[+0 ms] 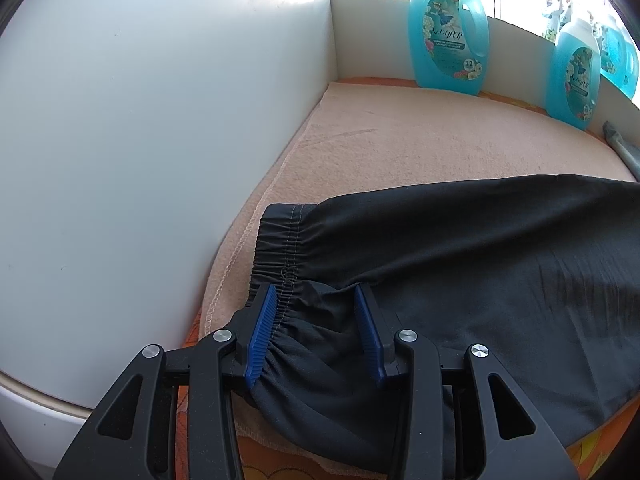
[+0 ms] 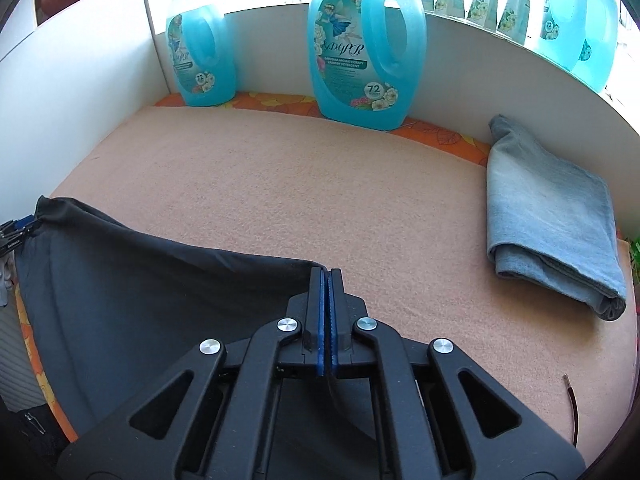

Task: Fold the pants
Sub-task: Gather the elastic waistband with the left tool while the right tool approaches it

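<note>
Black pants (image 1: 480, 248) lie across a peach blanket (image 1: 400, 152), stretched between both grippers. In the left wrist view my left gripper (image 1: 316, 292) is shut on the gathered elastic waistband (image 1: 280, 252), with bunched fabric filling the gap between its blue pads (image 1: 262, 332). In the right wrist view the pants (image 2: 140, 272) run from the far left edge, where the left gripper (image 2: 16, 228) holds them, to my right gripper (image 2: 328, 270). Its jaws are pressed together on the cloth's upper edge.
Blue detergent bottles (image 2: 366, 48) (image 2: 202, 56) stand along the back wall. Folded light-blue jeans (image 2: 552, 216) lie at the right of the blanket (image 2: 280, 184). A white panel (image 1: 140, 120) walls the left side. A thin brown cord (image 2: 572, 404) lies near the right front.
</note>
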{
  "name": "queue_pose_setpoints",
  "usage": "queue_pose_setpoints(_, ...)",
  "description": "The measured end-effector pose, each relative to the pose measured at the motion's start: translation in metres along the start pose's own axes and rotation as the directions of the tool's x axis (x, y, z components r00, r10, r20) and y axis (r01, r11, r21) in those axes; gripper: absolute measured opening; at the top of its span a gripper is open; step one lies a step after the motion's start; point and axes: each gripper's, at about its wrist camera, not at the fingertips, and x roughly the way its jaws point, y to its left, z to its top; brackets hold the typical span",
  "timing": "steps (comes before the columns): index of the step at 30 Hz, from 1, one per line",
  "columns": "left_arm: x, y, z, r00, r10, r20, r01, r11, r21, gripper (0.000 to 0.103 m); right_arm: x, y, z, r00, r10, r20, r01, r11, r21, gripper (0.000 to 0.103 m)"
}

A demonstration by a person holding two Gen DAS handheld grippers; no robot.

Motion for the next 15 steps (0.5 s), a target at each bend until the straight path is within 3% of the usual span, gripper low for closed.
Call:
queue_pose_setpoints(8, 0.002, -0.004, 0.001, 1.0, 0.013, -0.007, -0.013, 1.0, 0.009, 0.039, 0.04, -0.004, -0.001, 0.996, -0.024, -0.09, 0.023, 1.0, -0.013, 0.002)
queue_pose_setpoints(12, 0.002, -0.005, 0.001, 1.0, 0.012, -0.006, -0.012, 1.0, 0.006, 0.039, 0.014, -0.025, 0.001, 1.0, 0.004, -0.018, -0.003, 0.997, 0.073, 0.004)
queue_pose_setpoints(15, 0.002, -0.003, 0.001, 1.0, 0.009, -0.006, -0.009, 1.0, 0.0, 0.039, -0.018, -0.035, -0.008, 1.0, 0.007, 0.015, -0.008, 0.998, 0.069, 0.013)
